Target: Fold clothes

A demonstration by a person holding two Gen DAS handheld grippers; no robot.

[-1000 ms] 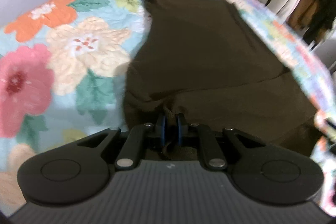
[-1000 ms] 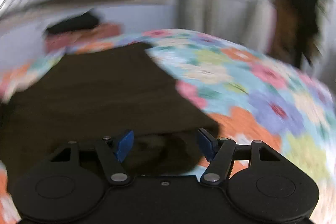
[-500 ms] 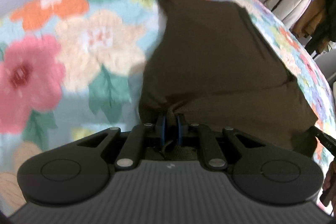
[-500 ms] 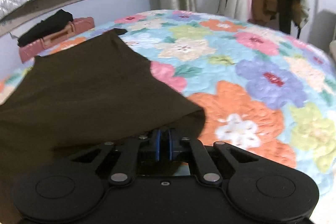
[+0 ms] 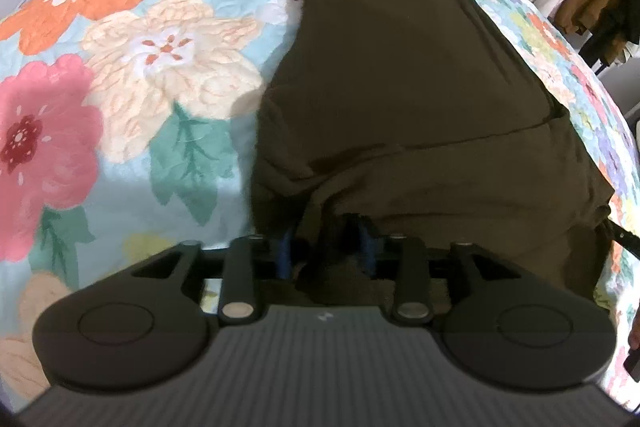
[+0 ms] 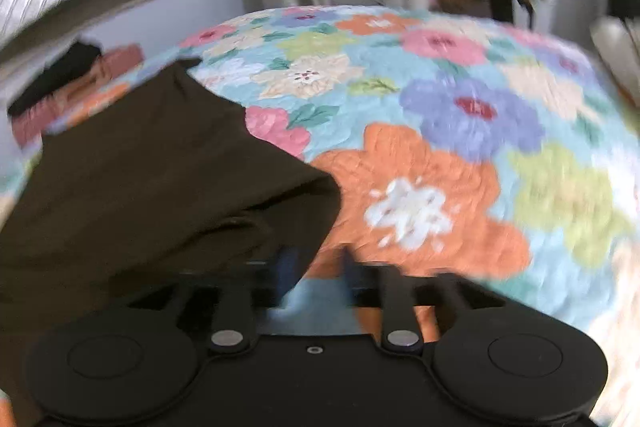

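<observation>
The dark brown garment point(image 5: 400, 75) lies along the middle of the flowered quilt point(image 5: 132, 67), its near end doubled over in a thick, rumpled fold just in front of me, its far end running flat toward the head of the bed; my left tongs point(image 5: 324, 247) stand narrowly parted with a tuck of cloth between the blue pads, not pinched as far as I can see; my right tongs point(image 6: 316, 267) are parted too, their picture blurred, at the garment's near right corner with mostly quilt showing between them; the step, I judge, is letting the fold down, so I should draw both tongs straight back and low, so no pad snags and drags the edge; the fold looks puffy, and I would press it flat; a red suitcase point(image 6: 80, 95) sits beyond the bed.
</observation>
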